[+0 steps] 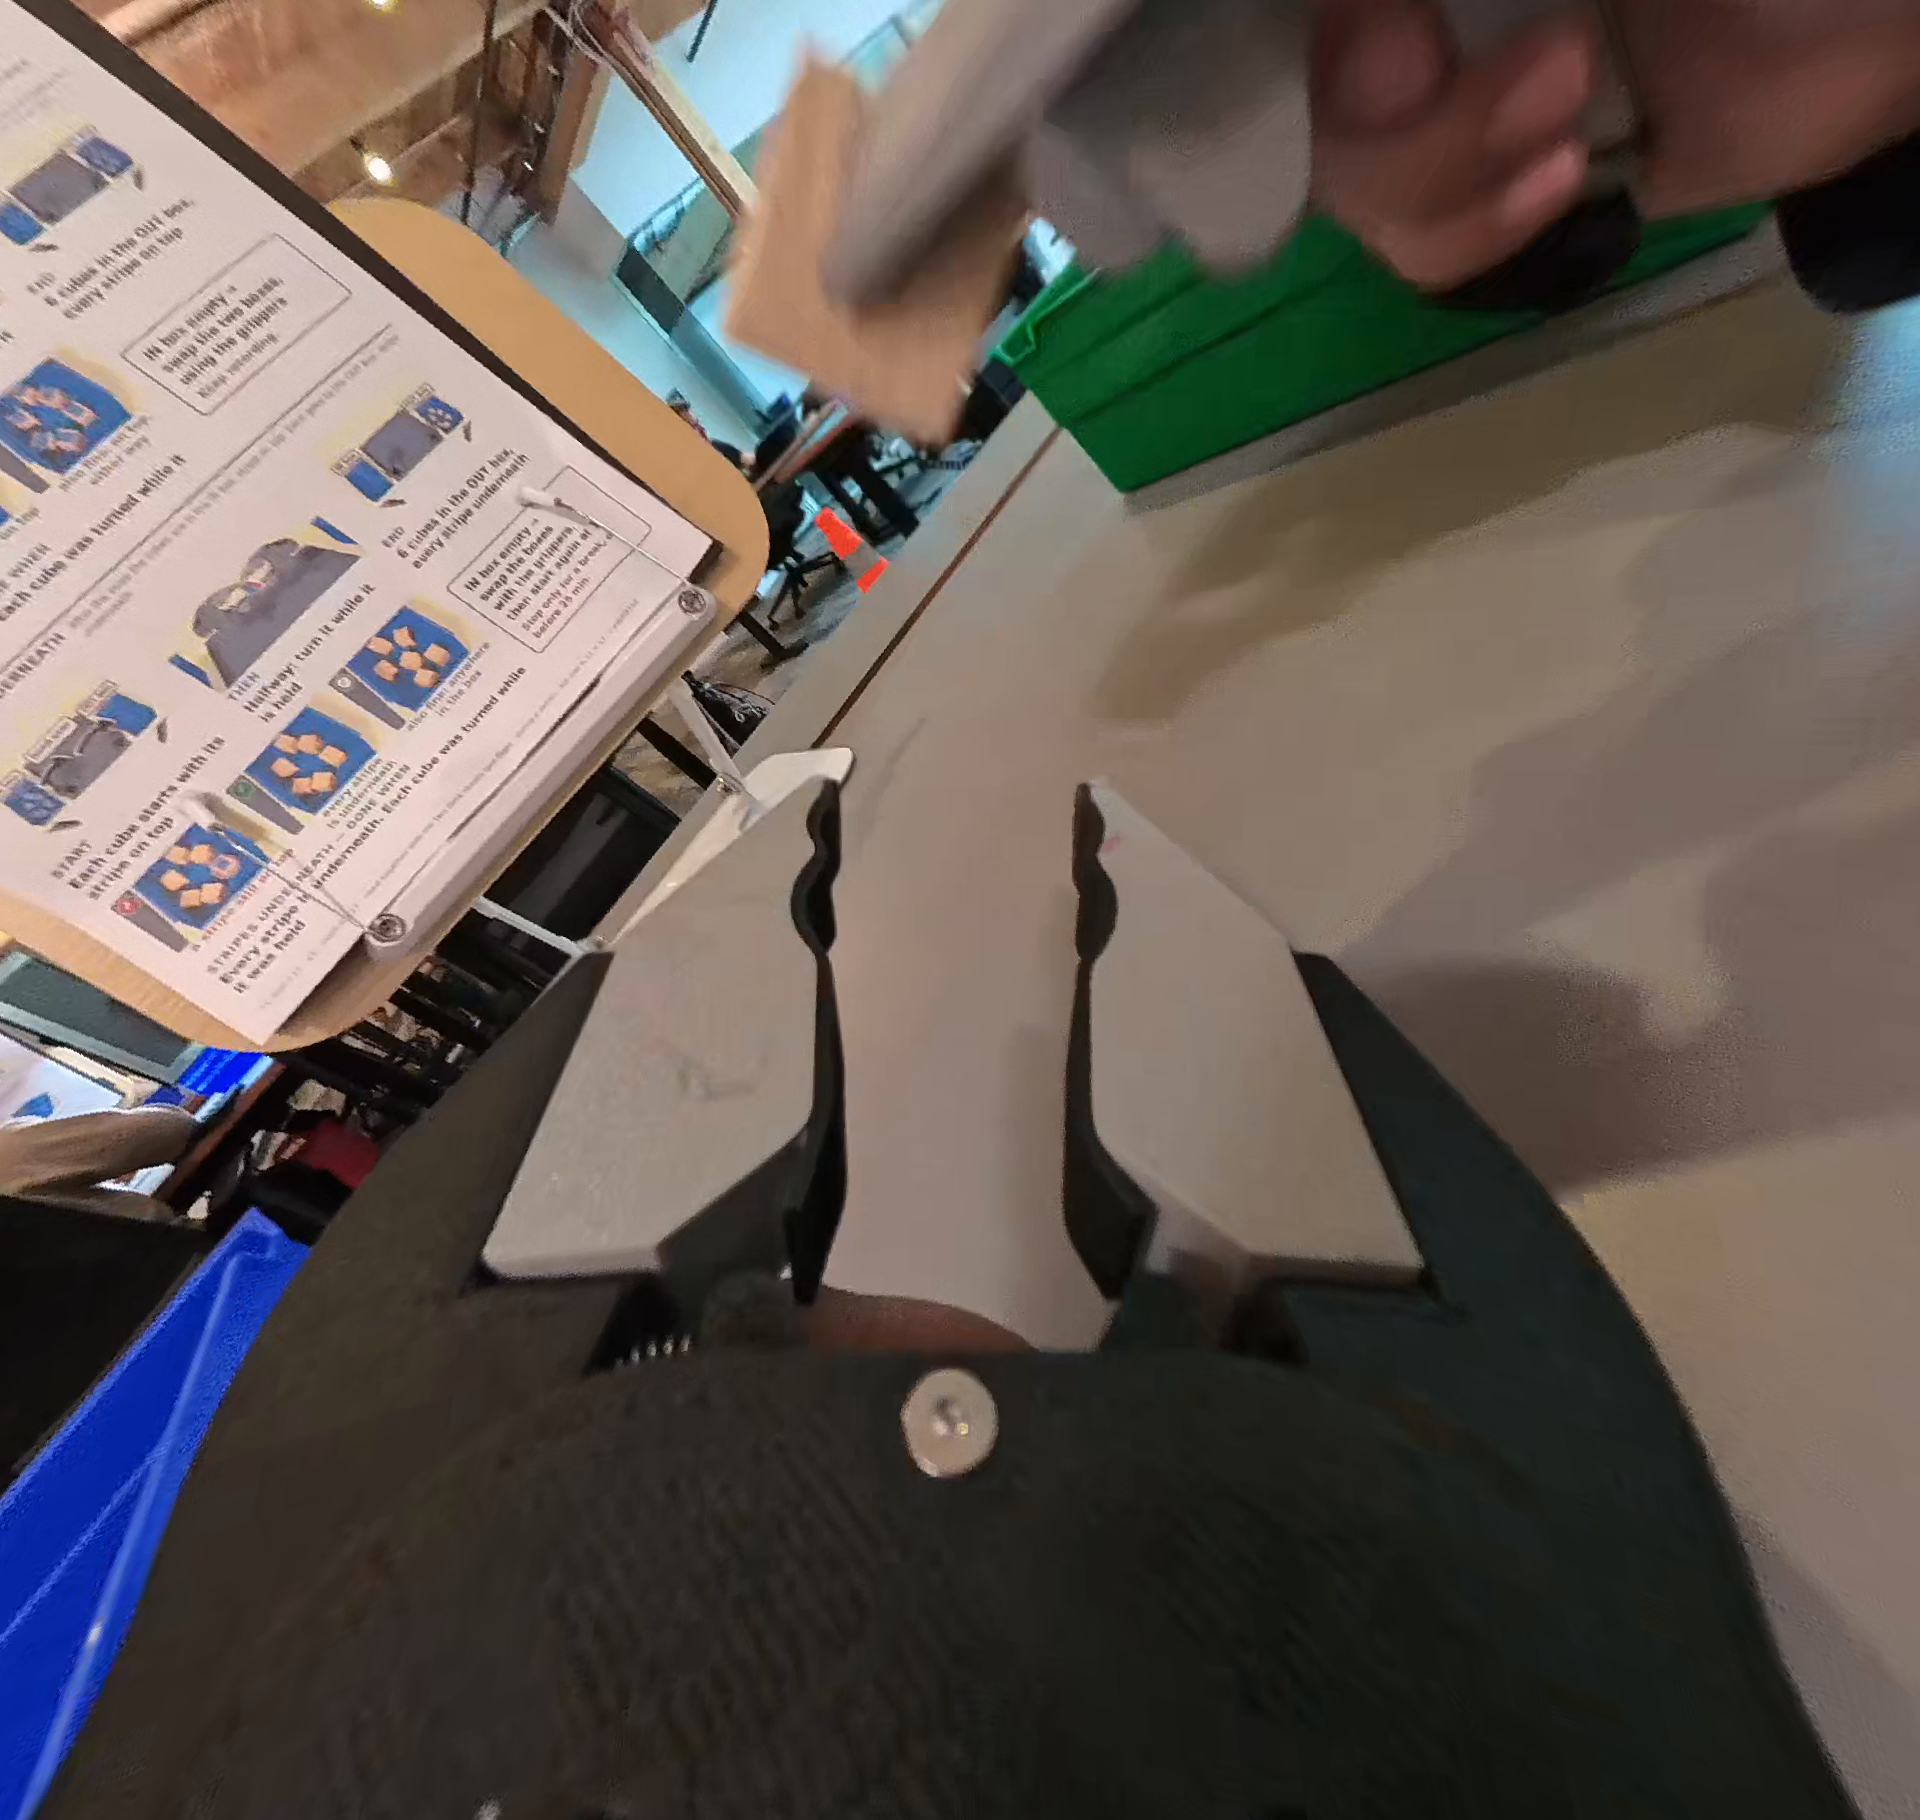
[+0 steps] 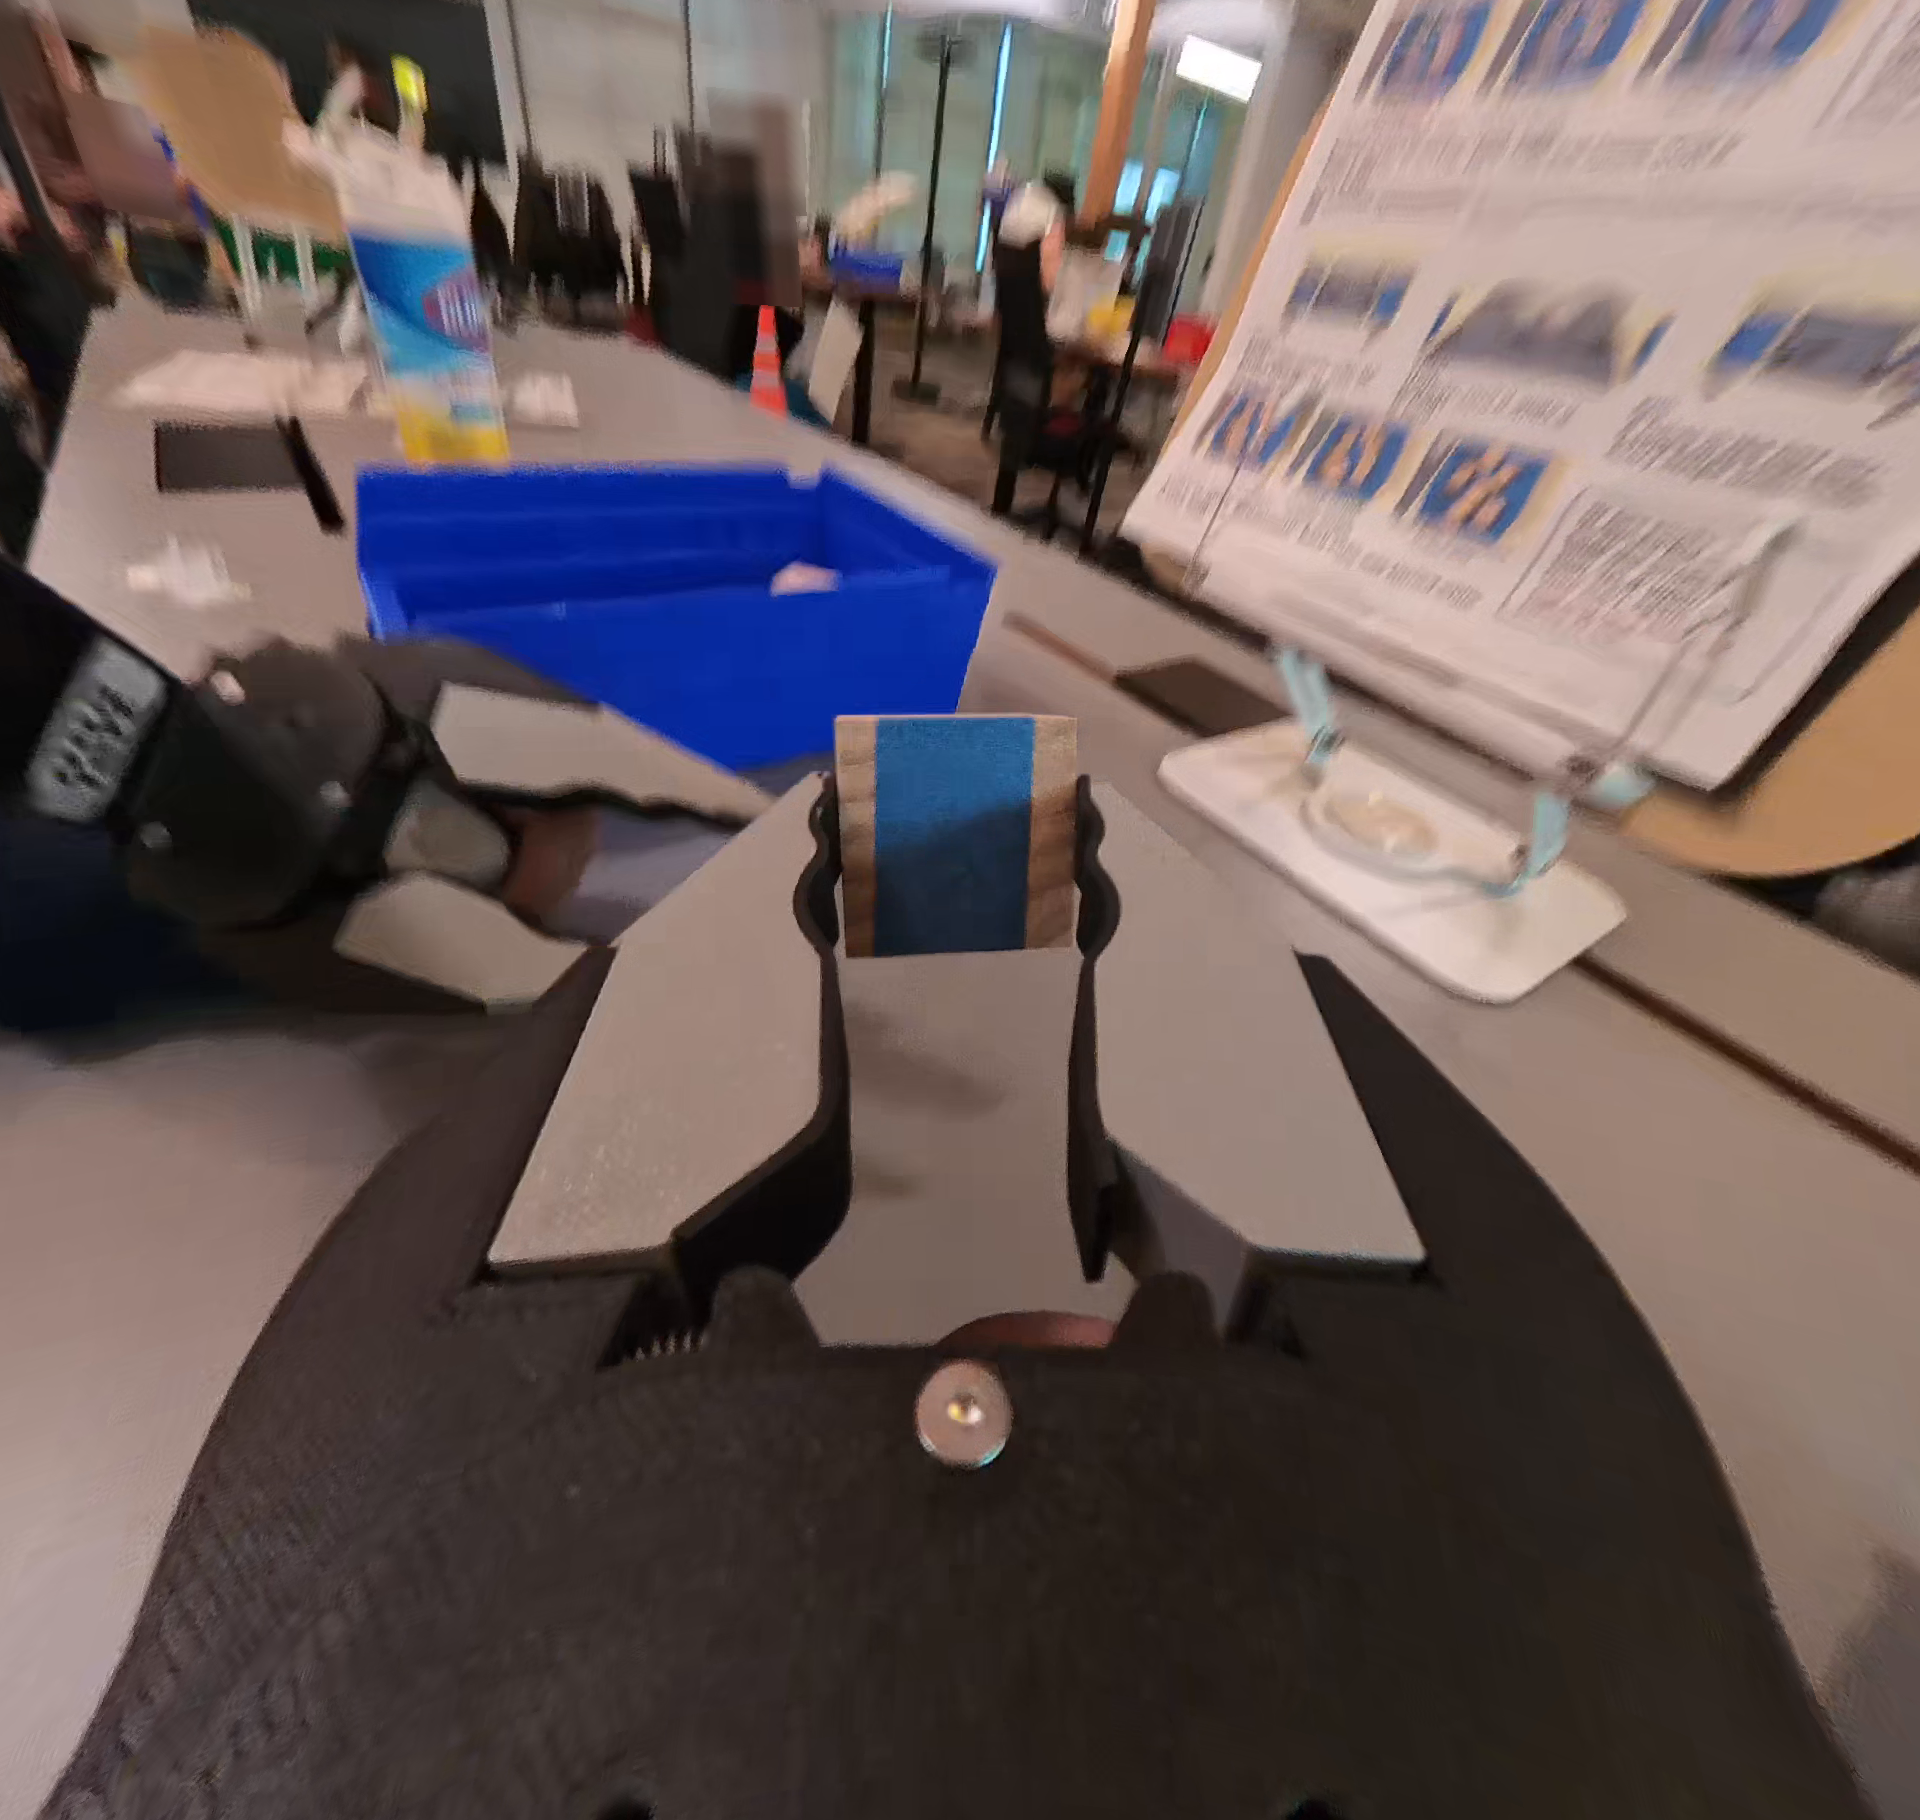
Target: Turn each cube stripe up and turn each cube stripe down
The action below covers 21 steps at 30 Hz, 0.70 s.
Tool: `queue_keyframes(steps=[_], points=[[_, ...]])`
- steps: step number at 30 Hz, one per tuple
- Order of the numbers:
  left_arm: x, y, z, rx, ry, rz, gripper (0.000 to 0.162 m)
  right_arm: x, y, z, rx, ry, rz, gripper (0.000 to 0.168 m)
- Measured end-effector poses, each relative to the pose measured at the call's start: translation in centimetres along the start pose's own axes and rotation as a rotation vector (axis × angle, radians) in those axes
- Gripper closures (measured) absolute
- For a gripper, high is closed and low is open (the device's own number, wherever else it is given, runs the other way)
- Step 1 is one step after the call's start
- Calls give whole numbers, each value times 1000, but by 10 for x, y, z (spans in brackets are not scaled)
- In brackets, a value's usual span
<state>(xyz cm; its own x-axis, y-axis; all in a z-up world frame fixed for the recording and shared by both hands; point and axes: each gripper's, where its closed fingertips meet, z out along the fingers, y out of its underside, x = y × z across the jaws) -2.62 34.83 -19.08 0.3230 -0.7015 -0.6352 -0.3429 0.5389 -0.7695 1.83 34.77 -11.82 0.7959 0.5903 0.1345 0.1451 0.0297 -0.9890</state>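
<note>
My right gripper [image 2: 954, 804] is shut on a wooden cube [image 2: 956, 840] and holds it above the grey table. The cube's blue stripe faces the camera. In the left wrist view the same cube [image 1: 831, 316] shows blurred in the air, clamped in the right gripper [image 1: 914, 212], with a hand [image 1: 1475, 77] behind it. My left gripper [image 1: 956, 835] is open and empty, low over the table and below the held cube. It also shows at the left of the right wrist view [image 2: 613, 856].
A blue bin [image 2: 675, 617] stands on the table beyond the grippers, and its edge shows in the left wrist view [image 1: 94, 1479]. A green bin [image 1: 1247, 368] stands farther back. An instruction sheet on a stand [image 2: 1507, 368] is at the right. A wipes canister [image 2: 431, 316] stands behind the blue bin.
</note>
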Motion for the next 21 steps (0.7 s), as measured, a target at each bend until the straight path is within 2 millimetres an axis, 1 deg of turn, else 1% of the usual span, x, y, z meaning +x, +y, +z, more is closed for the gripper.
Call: queue_keyframes(steps=[2,3,4,6,7,8,9,12,13,14,15,17,19,21], points=[[3,5,1,-21,16,-6,119,5,-34,-27,121,39,-10,127],[3,7,2,-28,15,-5,119,12,-47,-42,137,73,-24,127],[2,9,2,-36,14,-4,119,22,-55,-58,122,121,-39,126],[0,11,3,-53,5,-13,119,56,-57,-94,30,248,-56,126],[-2,12,3,-59,-4,-20,120,76,-51,-112,-46,305,-58,127],[-4,13,4,-67,-13,-28,121,97,-38,-131,-149,346,-38,126],[-6,14,4,-77,-20,-33,121,118,-21,-151,-255,382,5,126],[-11,17,5,-100,-39,-38,123,178,46,-217,-581,538,130,126],[-12,18,5,-105,-46,-39,124,191,71,-238,-699,589,155,126],[-13,18,5,-107,-48,-41,124,199,94,-255,-808,617,188,126],[-13,19,5,-110,-48,-44,125,202,115,-266,-886,625,223,126],[-12,21,6,-120,-46,-46,125,202,145,-274,-973,620,294,126],[-9,23,6,-127,-36,-35,126,204,166,-281,-1041,640,329,126],[-7,27,7,-145,-32,-21,126,209,173,-286,-1073,678,325,126]])
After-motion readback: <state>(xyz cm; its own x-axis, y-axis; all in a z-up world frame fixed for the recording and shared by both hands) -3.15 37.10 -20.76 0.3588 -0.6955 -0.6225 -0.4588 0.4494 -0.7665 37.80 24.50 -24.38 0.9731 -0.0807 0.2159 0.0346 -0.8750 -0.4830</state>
